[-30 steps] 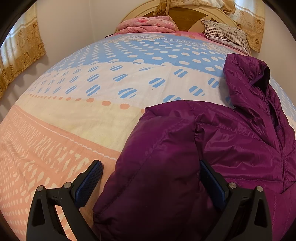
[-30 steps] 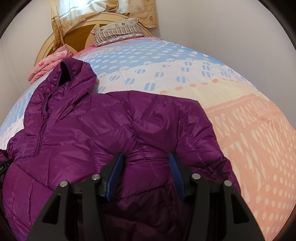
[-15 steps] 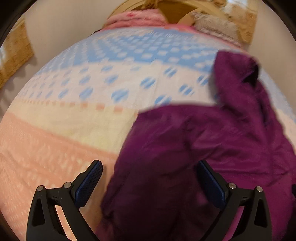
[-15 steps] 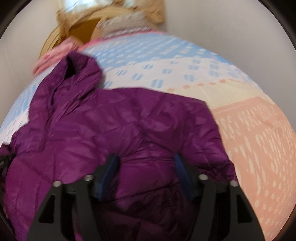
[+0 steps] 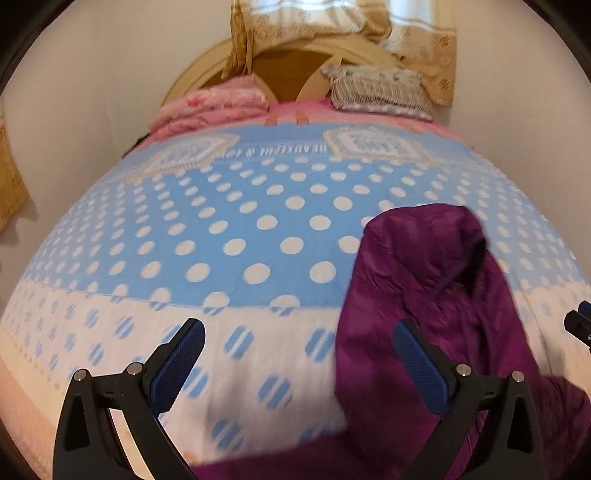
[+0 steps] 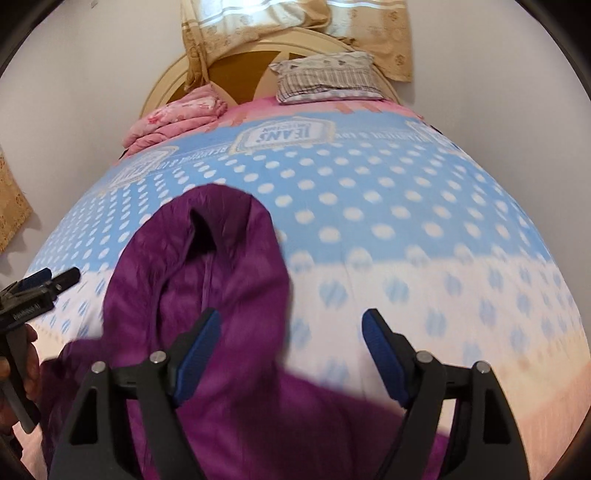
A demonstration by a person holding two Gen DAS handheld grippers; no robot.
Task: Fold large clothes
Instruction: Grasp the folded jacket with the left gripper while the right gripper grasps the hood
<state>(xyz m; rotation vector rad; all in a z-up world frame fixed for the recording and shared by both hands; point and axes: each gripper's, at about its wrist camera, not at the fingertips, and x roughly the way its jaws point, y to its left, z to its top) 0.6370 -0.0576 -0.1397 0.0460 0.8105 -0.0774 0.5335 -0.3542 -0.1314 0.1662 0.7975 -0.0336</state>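
Observation:
A purple puffer jacket (image 5: 443, 295) lies on the bed, hood toward the headboard, its lower part bunched at the near edge. In the left wrist view my left gripper (image 5: 298, 325) hovers wide open above the bedspread (image 5: 258, 236) with nothing between its pads; the hood sits behind its right finger (image 5: 417, 362). In the right wrist view the jacket (image 6: 221, 273) lies under the left finger (image 6: 195, 354) of my right gripper (image 6: 291, 314), whose jaws are opening and grip nothing. My left gripper (image 6: 55, 278) shows at that view's left edge, held by a hand (image 6: 26, 369).
A folded pink quilt (image 5: 210, 107) and a striped pillow (image 5: 376, 92) lie by the round wooden headboard (image 5: 288, 70). Beige curtains (image 5: 310, 22) hang above it. White walls close in on both sides of the bed. The right gripper's tip (image 5: 580, 321) peeks in at the left wrist view's right edge.
Both grippers have lifted and swung toward the headboard, off the jacket's body. The right jaws have widened and let go of the fabric. The sleeve no longer lies between the left jaws.

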